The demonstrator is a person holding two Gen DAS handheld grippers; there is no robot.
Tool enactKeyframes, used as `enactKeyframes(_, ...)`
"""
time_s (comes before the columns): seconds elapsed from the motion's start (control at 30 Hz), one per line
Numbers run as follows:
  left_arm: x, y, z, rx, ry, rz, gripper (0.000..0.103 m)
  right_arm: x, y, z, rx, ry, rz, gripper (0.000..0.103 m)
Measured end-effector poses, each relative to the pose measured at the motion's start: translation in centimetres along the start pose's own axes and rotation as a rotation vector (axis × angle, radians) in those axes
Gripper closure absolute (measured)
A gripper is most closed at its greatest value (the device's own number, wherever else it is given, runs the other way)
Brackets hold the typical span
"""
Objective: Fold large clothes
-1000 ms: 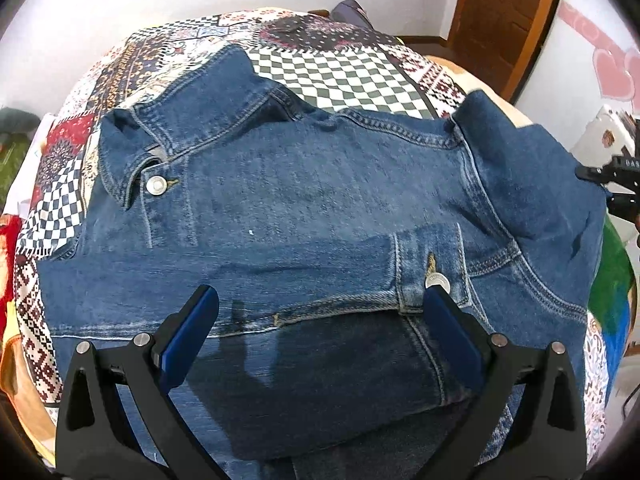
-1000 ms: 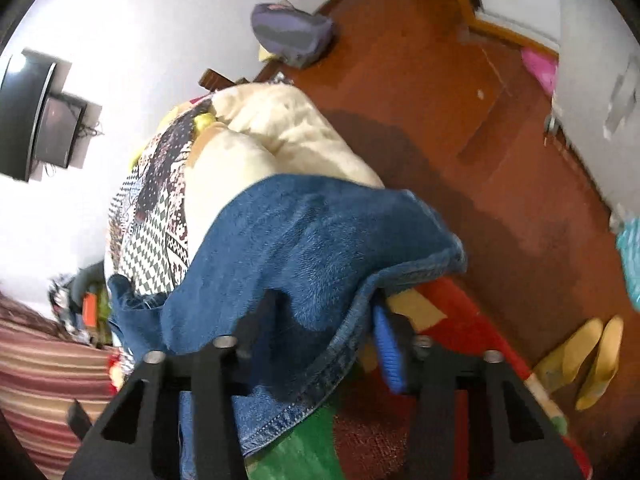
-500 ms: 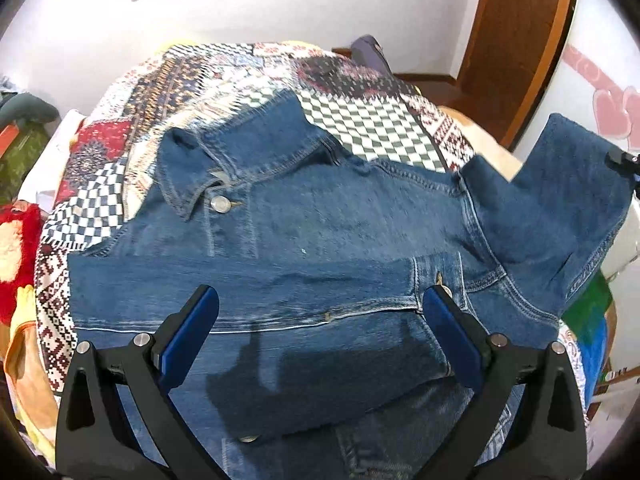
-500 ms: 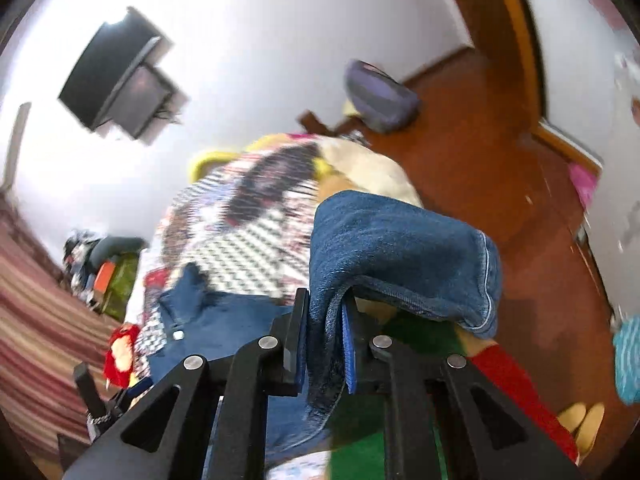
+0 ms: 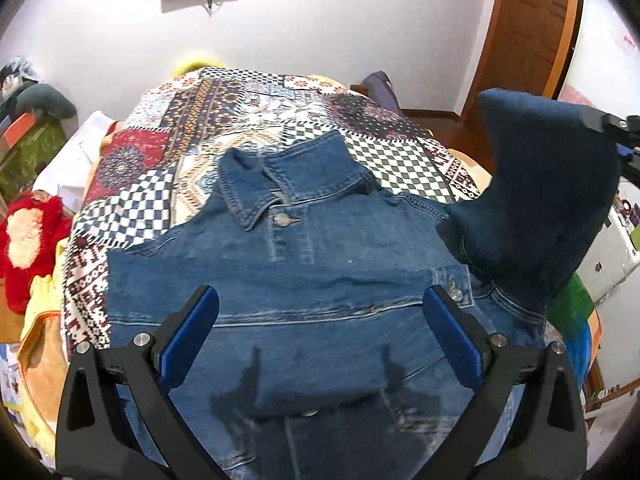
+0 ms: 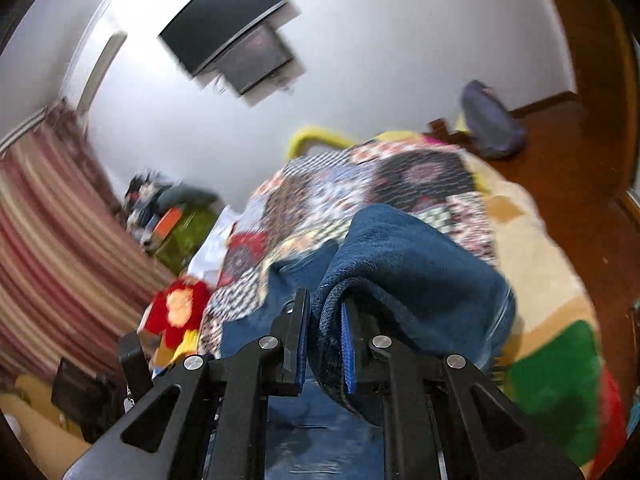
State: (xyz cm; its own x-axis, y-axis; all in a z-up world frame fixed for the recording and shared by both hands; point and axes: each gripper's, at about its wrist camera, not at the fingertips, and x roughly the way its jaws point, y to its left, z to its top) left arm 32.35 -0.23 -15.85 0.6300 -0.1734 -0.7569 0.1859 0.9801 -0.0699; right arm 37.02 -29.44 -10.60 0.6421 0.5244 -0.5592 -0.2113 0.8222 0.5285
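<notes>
Denim jacket spread front-up on the bed, collar toward the far wall, body flat over the patchwork quilt. One sleeve already laid across the chest, cuff near the right side, which looks like a first fold done.

Right tongs clamped shut on a thick fold of the other sleeve, seen in the right wrist view pinched between the blue pads. Sleeve raised clear of the bed at the right edge, hanging as a dark peak from the tongs down to the shoulder seam. Held high, probably so the cloth clears the jacket body and can swing inward over the chest without dragging.

Left tongs wide open, gripping nothing, poised above the lower front of the jacket, shadow of the fingers falling on the denim. Likely kept there to pin the body or the folded sleeve while the raised one comes across; cannot tell whether the pads touch the cloth.

Heavy, stiff denim: apt to hold a crease but also to pull the whole jacket sideways if lifted from one end. Red plush toy at the left edge, well apart.
</notes>
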Motion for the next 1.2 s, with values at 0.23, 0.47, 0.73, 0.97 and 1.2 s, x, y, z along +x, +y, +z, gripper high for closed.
enactKeyframes(0.23, -1.5, 3.4, -1.7, -0.058, -0.010, 0.020, 0.000, 8.4, 5.6, -3.7, -0.040, 0.172, 0.087, 0.091)
enactKeyframes(0.47, -2.0, 5.7, -3.1, -0.093, 0.005, 0.045, 0.000, 16.6, 5.0, -10.9, -0.023, 0.443, 0.052, 0.091)
enactKeyframes(0.73, -1.7, 5.6, -3.6, -0.098, 0.030, 0.047, 0.000, 17.2, 2.0, -14.6, -0.033, 0.630, 0.001, 0.091)
enactKeyframes(0.97, -1.1, 1.8, -2.1, -0.011, 0.038, 0.036, 0.000, 11.1, 0.0, -11.6, -0.054, 0.528, -0.024, 0.091)
enactKeyframes(1.2, 1.2, -4.1, 0.3, 0.123, 0.059, -0.012, 0.000, 4.7, -2.6, -7.5, -0.166, 0.336, -0.192, 0.091)
